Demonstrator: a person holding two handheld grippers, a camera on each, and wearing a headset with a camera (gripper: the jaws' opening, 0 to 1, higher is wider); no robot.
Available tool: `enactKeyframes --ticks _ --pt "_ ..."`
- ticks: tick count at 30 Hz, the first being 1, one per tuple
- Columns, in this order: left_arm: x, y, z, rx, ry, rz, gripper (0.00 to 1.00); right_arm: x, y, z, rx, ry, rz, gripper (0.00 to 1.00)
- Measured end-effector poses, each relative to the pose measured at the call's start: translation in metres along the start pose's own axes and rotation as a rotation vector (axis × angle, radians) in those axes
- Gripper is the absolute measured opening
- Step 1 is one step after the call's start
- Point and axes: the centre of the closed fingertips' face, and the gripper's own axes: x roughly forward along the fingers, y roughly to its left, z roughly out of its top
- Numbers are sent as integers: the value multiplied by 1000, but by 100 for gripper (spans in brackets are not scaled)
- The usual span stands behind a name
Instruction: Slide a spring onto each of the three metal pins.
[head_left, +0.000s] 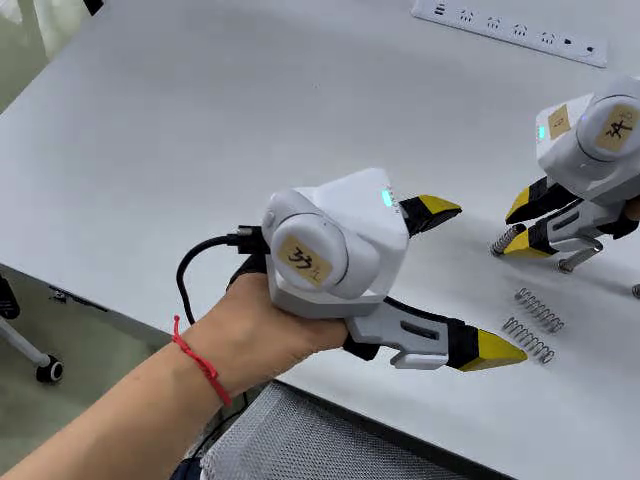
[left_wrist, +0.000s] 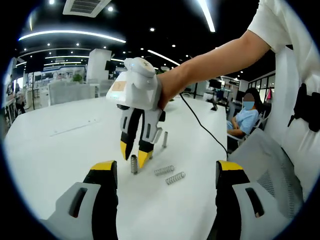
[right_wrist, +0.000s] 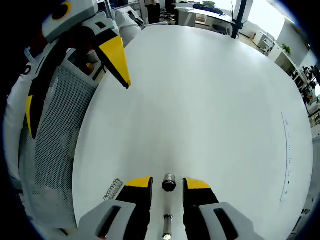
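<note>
**Upright spring** (left_wrist: 133, 164): stands on the white table (head_left: 200, 120), apparently threaded over a pin. I cannot tell how far down it is seated.

**Right gripper** (left_wrist: 133, 154): directly above the upright spring and pointing down. Its jaws are narrowly apart and straddle the top coils. The right gripper view shows a sliver of table on each side, so there is no firm clamp.

**Bare pin** (left_wrist: 164, 139): near the upright spring, on the side away from the left gripper. It is vertical with nothing on it.

**First loose spring** (head_left: 540, 310) and **second loose spring** (head_left: 527, 340): lying flat side by side near the upright spring, on the person's side of it, close to the table edge.

**Left gripper** (head_left: 472, 278): well clear of the upright spring, jaws spread wide and carrying nothing.

**Hazards, as judged:**
- If a jaw snags a coil, a crooked lift-off could drag the upright spring off its pin or tip the pin.
- The loose springs are round and light, so a brush from the wide left jaws could roll them over the edge.
- A pinch at mid-length may buckle a loose spring or shoot it sideways.
</note>
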Motion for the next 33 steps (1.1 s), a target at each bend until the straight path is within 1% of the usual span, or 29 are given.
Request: enactKeyframes --ticks 4,9,11,16,17,19,21,24,25,27,28,29,33 --pt "1 -2 1 10 7 -5 80 -10 1 2 9 -30 -19 25" --pt "3 -4 4 25 18 -15 80 -28 6 6 26 -92 -55 30" --pt "4 -5 4 31 25 -20 80 -31 4 0 35 -115 -76 32" --pt "6 -6 6 50 40 -32 79 -51 10 -2 76 -185 -116 38" --pt "7 -7 6 54 45 -35 79 -56 12 -3 90 -211 -129 41" --pt "7 -7 6 59 54 -38 79 -59 9 -10 116 -233 -138 44" --pt "8 -7 6 67 64 -42 79 -65 10 -18 136 -254 -152 46" --pt "8 -9 7 77 75 -49 79 -76 17 -23 167 -305 -168 50" --pt "9 -9 7 83 81 -50 79 -80 19 -26 182 -329 -178 52" --pt "8 -9 7 88 86 -53 79 -86 23 -30 213 -359 -189 56" --pt "8 -9 7 94 90 -53 79 -91 25 -31 230 -388 -197 57" --pt "8 -8 7 97 95 -52 79 -95 27 -33 241 -405 -201 59" --pt "7 -8 6 111 114 -55 78 -107 38 -45 271 -454 -228 66"
